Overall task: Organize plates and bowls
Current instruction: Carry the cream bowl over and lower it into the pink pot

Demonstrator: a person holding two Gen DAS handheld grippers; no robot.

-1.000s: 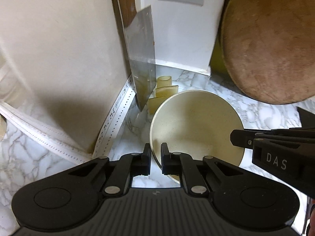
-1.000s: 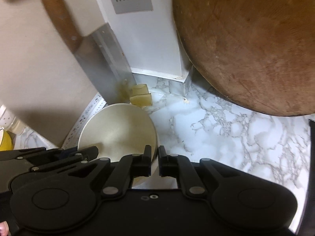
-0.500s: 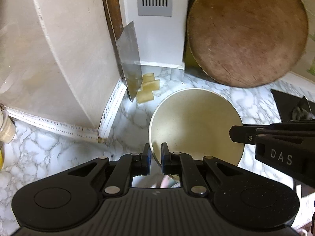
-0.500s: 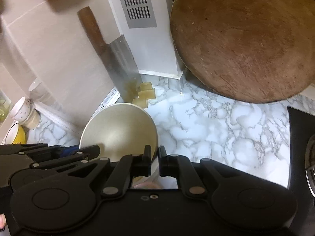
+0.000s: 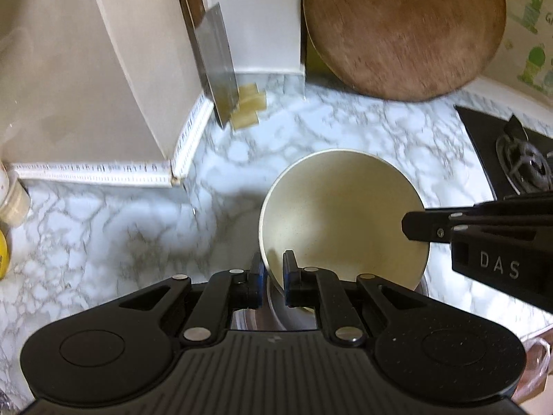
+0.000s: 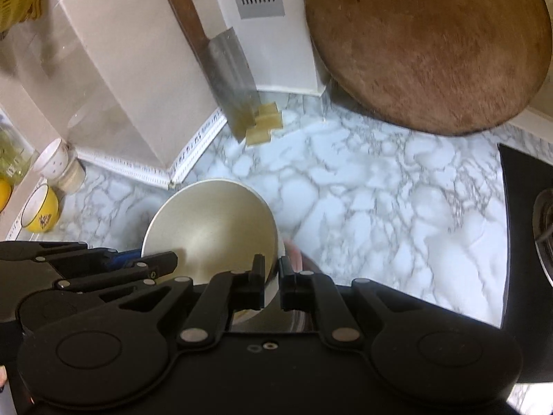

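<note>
Both tools and the bowl between them have drawn back from the corner since the earlier frames: cleaver and board sat close then and now stand well apart from the bowl, with more marbled counter [image 5: 138, 228] exposed. Left tool [image 5: 273, 271] is narrow, jaws clamped on the near left rim of the cream bowl [image 5: 342, 207], lower centre of the left view. Right tool [image 6: 271, 275] is likewise narrow, clamped on the opposite rim; in the right view the bowl [image 6: 211, 228] sits lower centre-left, with the left tool's fingers reaching in from the left edge. Bowl is tilted and appears clear of the counter; contact underneath not visible. Cleaver [image 6: 231, 79] leans in the wall corner, upper centre, blade tip just beside pale yellow blocks [image 6: 264, 124]. Round wooden board [image 6: 425, 45] leans at upper right. Stove edge [image 5: 518, 159] at right. Yellow cup [image 6: 39, 212] and small white jar [image 6: 57, 164] at left edge of right view.
</note>
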